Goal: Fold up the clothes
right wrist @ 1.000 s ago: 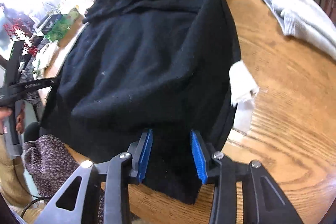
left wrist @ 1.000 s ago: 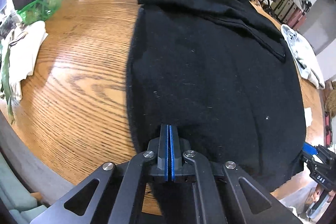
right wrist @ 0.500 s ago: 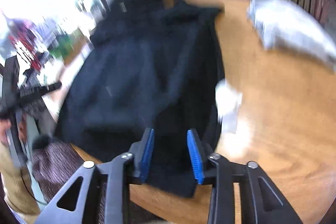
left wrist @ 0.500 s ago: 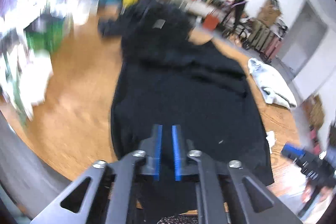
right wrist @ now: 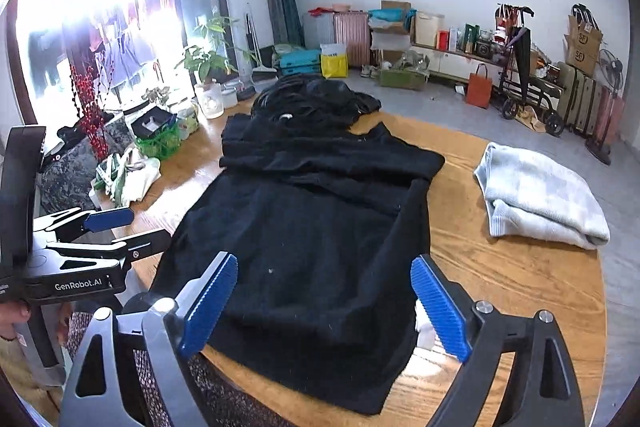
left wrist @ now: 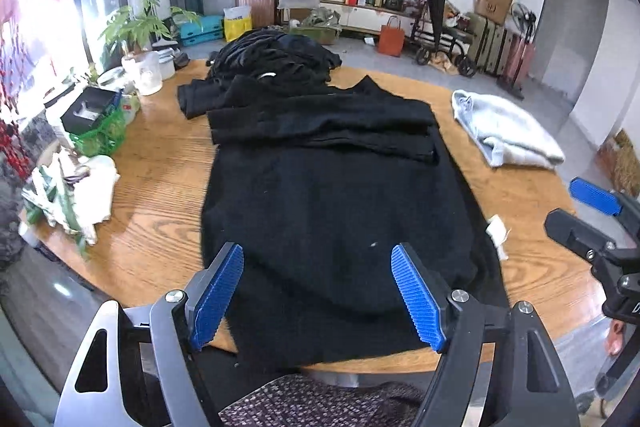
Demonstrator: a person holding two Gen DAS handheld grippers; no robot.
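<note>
A black garment lies spread along the round wooden table, its sleeves folded across the upper part and its near hem hanging over the table's front edge. My left gripper hangs above that hem, jaws opening, with nothing between its blue pads. My right gripper hovers over the same end, jaws opening too, and holds nothing. Each gripper shows at the edge of the other's view, the right gripper and the left gripper.
A heap of black clothes sits at the table's far end. A folded pale garment lies at the right. A white label, a green basket, jars and plants crowd the left rim. Boxes and suitcases line the far wall.
Both grippers let go of the garment's near hem, spread their jaws wide and rose back from the table. The hem now lies flat on the table.
</note>
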